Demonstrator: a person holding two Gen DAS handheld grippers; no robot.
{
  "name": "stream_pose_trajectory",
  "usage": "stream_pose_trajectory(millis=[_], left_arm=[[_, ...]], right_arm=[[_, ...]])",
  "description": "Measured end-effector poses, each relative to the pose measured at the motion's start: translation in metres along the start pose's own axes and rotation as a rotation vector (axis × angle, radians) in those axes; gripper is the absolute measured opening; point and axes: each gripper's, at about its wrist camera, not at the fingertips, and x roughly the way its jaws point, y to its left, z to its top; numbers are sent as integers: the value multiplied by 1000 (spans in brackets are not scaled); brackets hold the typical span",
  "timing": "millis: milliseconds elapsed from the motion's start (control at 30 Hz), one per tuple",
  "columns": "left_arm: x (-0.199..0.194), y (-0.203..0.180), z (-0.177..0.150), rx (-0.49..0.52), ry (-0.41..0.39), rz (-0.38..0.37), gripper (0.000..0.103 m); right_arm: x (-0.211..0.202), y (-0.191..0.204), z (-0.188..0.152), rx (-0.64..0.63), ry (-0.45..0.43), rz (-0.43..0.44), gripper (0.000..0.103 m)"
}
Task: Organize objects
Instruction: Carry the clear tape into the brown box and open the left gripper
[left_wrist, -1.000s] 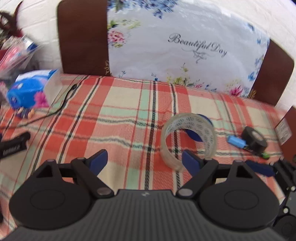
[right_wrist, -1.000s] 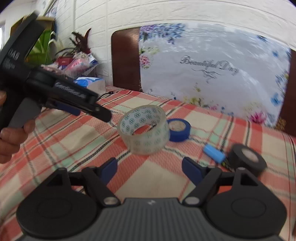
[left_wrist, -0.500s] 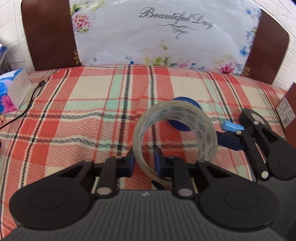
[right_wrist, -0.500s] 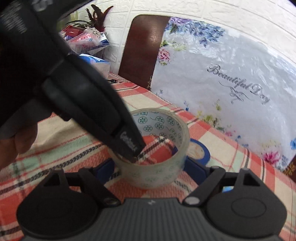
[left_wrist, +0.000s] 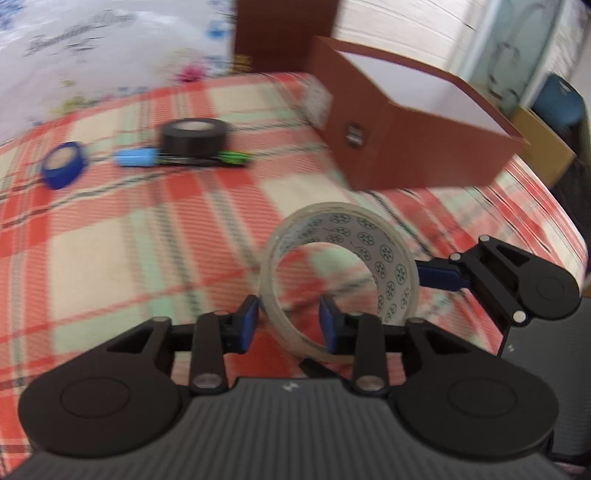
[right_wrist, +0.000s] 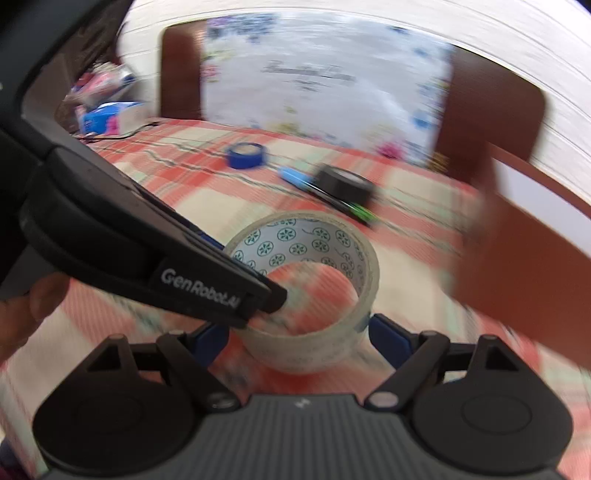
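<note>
A clear tape roll (left_wrist: 340, 280) with a green-patterned core hangs above the plaid cloth, tilted on edge. Farther back lie a blue tape roll (left_wrist: 61, 166), a black tape roll (left_wrist: 194, 136) and a brown open box (left_wrist: 417, 122).

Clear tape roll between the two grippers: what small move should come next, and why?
Probably squeeze the right gripper onto the clear tape roll. Its pads flank the roll, though contact is unclear, while the left gripper, straddling the roll's wall, has just been opening its jaws. The brown box stands open close by.
</note>
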Motion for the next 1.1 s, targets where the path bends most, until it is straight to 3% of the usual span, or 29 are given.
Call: stream_pose_trajectory(millis=[133,300,367,400,433,567,700,833,967,1100], left_arm=[[7,-27,6,53,-7,48,56],[5,-31,7,53,-17,148,54],[10,-29,7,39,12,155,34],[14,-30,7,39,23,156,30],[17,-30,6,39,25,154,20],[7,-40,10,33,10,192,17],[-35,-56,48,59,-129,166,17],[-55,-78,102,95,-270,125,17],[-34,-100,147,123,-313,92,17],[8,-115,176,138,-268,93,17]], right_arm=[[-14,-20,-23,61,-1,-32,88],[-20,-20,-33,20,-46,-58,94],[-20,-21,-33,15,-64,-53,95],[-17,-22,-33,23,-66,-45,94],[-15,-24,-32,32,-68,-34,94],[-13,-24,-33,34,-74,20,87],[-39,-40,-18,60,-199,-7,87],[-69,-70,12,42,-371,-129,88],[-72,-113,33,62,-429,-228,88],[-54,-154,40,96,-394,-269,88]])
